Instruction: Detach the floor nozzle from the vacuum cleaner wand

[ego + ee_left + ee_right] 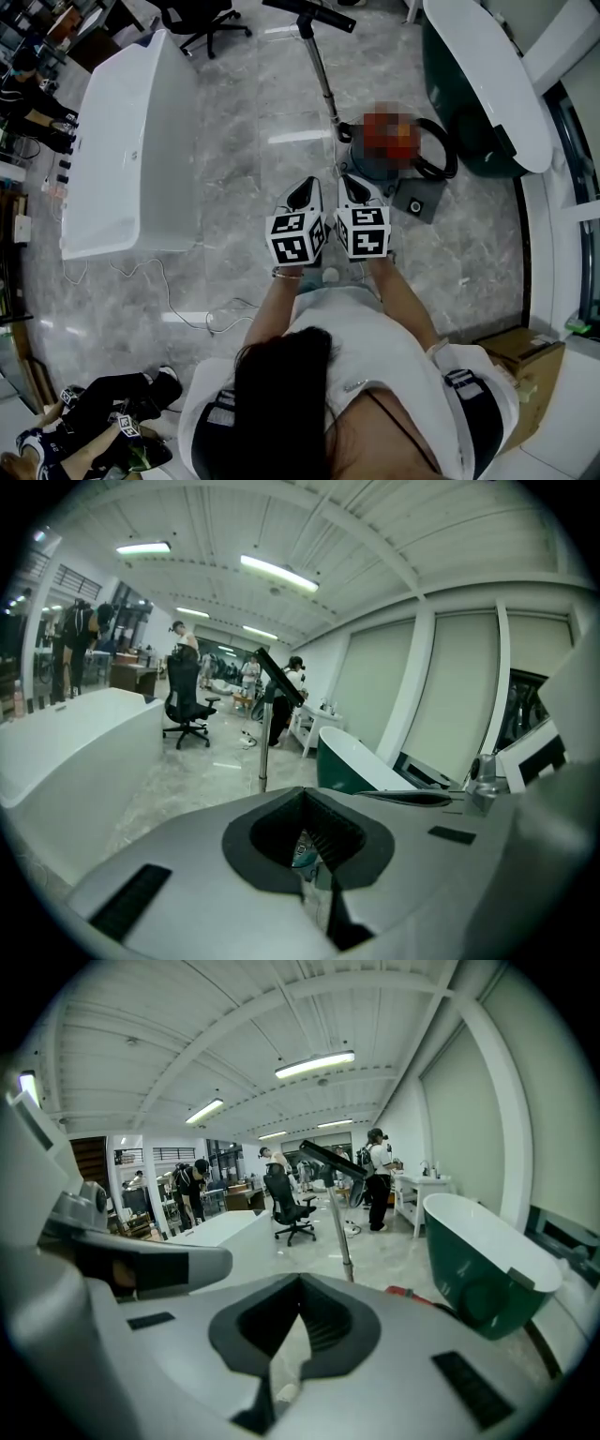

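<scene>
Outstretched arms (272, 314) hold the left gripper (305, 192) and right gripper (354, 187) side by side near the vacuum cleaner (364, 171), its wand (323, 80) rising to the attached floor nozzle (309, 14). Through the left gripper view, its jaws sit together, empty, the wand well beyond. Through the right gripper view, those jaws are likewise closed on nothing.

Outfit and kit rundown, seen from above

The person wore a white T-shirt (370, 342) with long dark hair (281, 398) hanging over it. There was a thin black cord (405, 429) across the chest, black bands (478, 422) at both upper arms with small pale patches on them, and a slim bracelet (286, 274) at the left wrist. The left gripper (305, 194) and right gripper (354, 188) were pale grey shells with dark ribbed pads (333, 836) set in a black-rimmed notch. Each carried a white cube (298, 237) printed with black square markers.
</scene>
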Demonstrator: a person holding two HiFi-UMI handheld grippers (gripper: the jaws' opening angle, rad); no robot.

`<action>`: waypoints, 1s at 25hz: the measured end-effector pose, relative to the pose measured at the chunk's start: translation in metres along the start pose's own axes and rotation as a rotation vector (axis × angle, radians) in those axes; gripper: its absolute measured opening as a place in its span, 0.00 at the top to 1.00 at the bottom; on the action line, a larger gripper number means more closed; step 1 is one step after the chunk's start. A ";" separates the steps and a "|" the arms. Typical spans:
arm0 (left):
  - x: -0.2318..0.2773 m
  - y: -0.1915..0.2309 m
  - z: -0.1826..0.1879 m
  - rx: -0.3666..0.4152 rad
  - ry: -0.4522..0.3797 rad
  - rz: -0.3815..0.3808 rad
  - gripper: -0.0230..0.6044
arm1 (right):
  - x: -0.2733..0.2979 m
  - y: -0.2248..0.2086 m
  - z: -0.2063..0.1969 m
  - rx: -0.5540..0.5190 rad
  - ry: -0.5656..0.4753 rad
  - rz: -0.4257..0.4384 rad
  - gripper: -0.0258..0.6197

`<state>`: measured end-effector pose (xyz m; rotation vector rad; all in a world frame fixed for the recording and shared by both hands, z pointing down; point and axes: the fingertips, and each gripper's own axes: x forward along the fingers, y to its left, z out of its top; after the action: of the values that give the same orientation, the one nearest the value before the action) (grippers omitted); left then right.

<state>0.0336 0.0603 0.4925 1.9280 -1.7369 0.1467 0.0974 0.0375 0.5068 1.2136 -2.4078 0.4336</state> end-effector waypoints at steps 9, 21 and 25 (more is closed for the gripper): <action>0.014 0.008 0.010 -0.001 -0.003 -0.006 0.96 | 0.014 -0.001 0.010 -0.016 0.000 -0.016 0.94; 0.041 0.026 0.017 -0.010 0.010 -0.009 0.96 | 0.040 -0.018 0.022 -0.001 0.012 -0.046 0.94; 0.054 0.029 0.020 -0.019 0.018 -0.015 0.96 | 0.051 -0.021 0.030 -0.016 0.012 -0.051 0.94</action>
<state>0.0100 0.0023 0.5069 1.9200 -1.7057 0.1413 0.0803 -0.0229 0.5078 1.2589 -2.3603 0.4041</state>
